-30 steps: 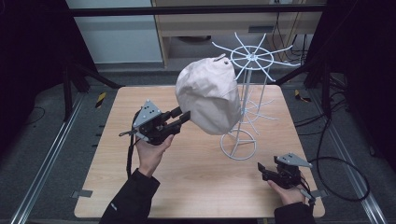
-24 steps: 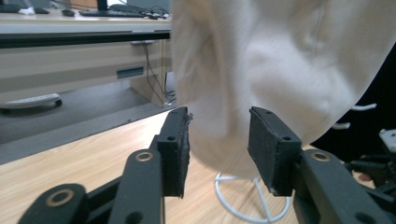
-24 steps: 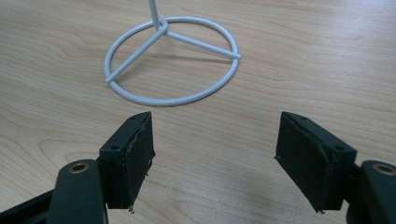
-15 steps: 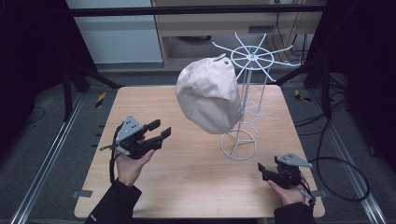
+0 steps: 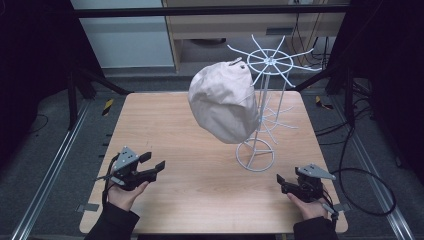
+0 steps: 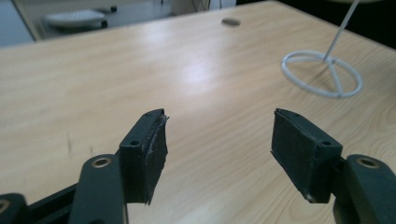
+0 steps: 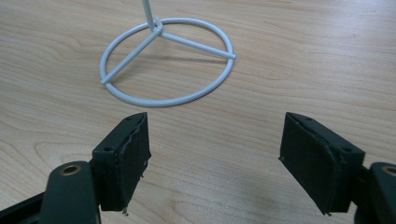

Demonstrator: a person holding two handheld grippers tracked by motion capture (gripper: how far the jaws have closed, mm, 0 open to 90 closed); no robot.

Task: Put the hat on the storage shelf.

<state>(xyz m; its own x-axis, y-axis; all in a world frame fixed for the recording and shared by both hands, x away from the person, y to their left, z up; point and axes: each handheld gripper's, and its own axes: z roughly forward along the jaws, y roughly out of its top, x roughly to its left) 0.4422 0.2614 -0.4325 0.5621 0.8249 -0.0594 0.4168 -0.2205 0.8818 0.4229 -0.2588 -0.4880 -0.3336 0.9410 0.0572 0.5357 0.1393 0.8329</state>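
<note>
High view puts the left gripper [image 5: 156, 167] at seven o'clock on the table [image 5: 200, 200], jaws apart and empty; the cap [image 5: 223, 102] hangs on the wire rack [image 5: 256, 156] at centre; the right gripper [image 5: 281, 181] rests at five o'clock. Right gripper view shows its jaws apart, rack base at twelve.

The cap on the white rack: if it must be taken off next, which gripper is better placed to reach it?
Probably the left. The cap hangs on the left side of the rack, facing the left gripper, which is open. The right gripper, also open, has the rack's base ring in front of it.
</note>
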